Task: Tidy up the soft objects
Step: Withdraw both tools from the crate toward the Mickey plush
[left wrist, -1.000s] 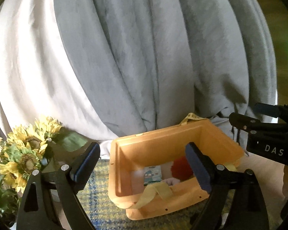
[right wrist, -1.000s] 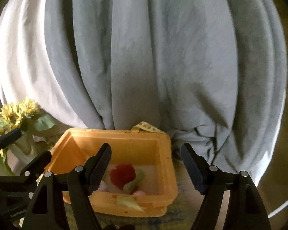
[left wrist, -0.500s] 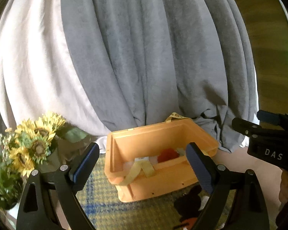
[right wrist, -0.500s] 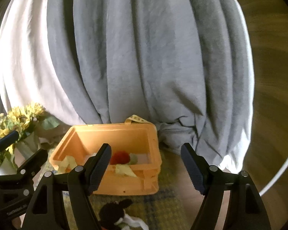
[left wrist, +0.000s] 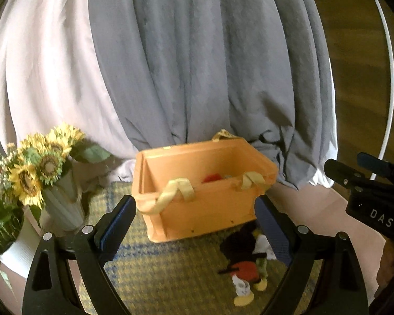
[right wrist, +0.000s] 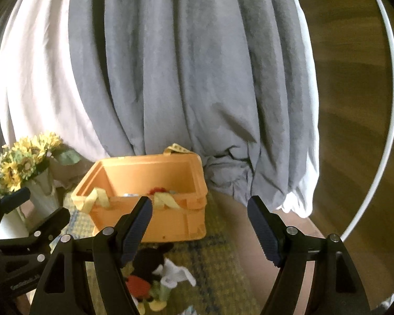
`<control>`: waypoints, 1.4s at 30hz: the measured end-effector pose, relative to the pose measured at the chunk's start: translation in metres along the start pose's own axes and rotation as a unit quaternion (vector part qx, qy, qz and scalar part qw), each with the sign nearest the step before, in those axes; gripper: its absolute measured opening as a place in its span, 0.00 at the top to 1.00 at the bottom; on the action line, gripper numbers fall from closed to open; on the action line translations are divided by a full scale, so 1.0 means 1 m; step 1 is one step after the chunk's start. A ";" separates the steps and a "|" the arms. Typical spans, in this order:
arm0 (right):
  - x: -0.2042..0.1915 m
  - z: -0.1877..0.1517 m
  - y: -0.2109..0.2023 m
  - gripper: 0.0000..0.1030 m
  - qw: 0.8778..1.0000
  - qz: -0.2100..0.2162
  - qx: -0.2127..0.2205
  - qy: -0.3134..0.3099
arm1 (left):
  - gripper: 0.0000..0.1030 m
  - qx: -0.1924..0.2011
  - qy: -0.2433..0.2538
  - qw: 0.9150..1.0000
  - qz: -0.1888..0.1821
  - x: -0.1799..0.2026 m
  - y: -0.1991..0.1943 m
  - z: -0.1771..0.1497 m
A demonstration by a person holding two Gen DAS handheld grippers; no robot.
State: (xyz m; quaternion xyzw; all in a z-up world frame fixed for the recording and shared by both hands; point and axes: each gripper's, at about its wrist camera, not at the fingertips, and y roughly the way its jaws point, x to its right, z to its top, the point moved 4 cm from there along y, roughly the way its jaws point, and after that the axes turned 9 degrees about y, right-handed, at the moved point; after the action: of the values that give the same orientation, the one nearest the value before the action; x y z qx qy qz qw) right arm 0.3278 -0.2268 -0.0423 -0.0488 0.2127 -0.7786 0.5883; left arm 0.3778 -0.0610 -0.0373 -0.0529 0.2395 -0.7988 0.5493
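Listing what we hold in view: one mouse doll, black with red shorts and yellow shoes, lying on the checked mat in front of the orange crate.

Position: in the left wrist view the doll sits at about 4 o'clock from frame centre, just inside the right-side finger; in the right wrist view it sits at 7 o'clock, partly behind the left-side finger.

Long axis: head toward the crate, shoes toward us.

Left gripper: jaws released, nothing between them. Right gripper: jaws released, nothing between them.

Crate contents: a red soft item and others, mostly hidden by the wall.

Judgement: we rate the left gripper as better lined up, the doll lying low between its fingers.
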 end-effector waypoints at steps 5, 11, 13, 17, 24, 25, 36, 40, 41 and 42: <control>0.008 -0.017 -0.007 0.27 1.000 -0.008 -0.013 0.017 | 0.10 -0.014 -0.001 1.000 -0.020 0.007 -0.001 -0.014; 0.015 -0.038 -0.012 0.27 0.999 -0.024 -0.035 0.032 | 0.10 -0.032 0.001 0.999 -0.044 0.015 0.001 -0.032; 0.017 -0.045 -0.013 0.27 0.998 -0.030 -0.043 0.035 | 0.10 -0.041 0.005 0.998 -0.051 0.017 0.003 -0.038; 0.022 -0.059 -0.012 0.27 0.996 -0.042 -0.064 0.044 | 0.10 -0.055 0.009 0.996 -0.066 0.022 0.006 -0.050; 0.027 -0.086 -0.008 0.27 0.992 -0.054 -0.101 0.061 | 0.10 -0.076 0.019 0.993 -0.088 0.028 0.014 -0.067; 0.027 -0.089 -0.007 0.27 0.991 -0.054 -0.105 0.063 | 0.10 -0.079 0.020 0.993 -0.091 0.028 0.015 -0.069; 0.031 -0.128 0.008 0.27 0.982 -0.055 -0.157 0.087 | 0.11 -0.111 0.021 0.987 -0.112 0.032 0.029 -0.090; 0.033 -0.143 0.014 0.27 0.979 -0.053 -0.173 0.098 | 0.11 -0.120 0.022 0.985 -0.122 0.036 0.033 -0.094; 0.034 -0.147 0.016 0.27 0.978 -0.051 -0.175 0.102 | 0.11 -0.123 0.023 0.984 -0.125 0.037 0.035 -0.095; 0.034 -0.151 0.017 0.27 0.977 -0.050 -0.179 0.105 | 0.11 -0.125 0.023 0.983 -0.130 0.039 0.037 -0.095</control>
State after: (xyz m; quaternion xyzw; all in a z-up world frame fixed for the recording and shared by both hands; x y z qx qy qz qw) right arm 0.2835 -0.2206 -0.1919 -0.0818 0.4070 -0.7568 0.5049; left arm 0.3607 -0.0759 -0.1444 -0.1332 0.3418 -0.8279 0.4243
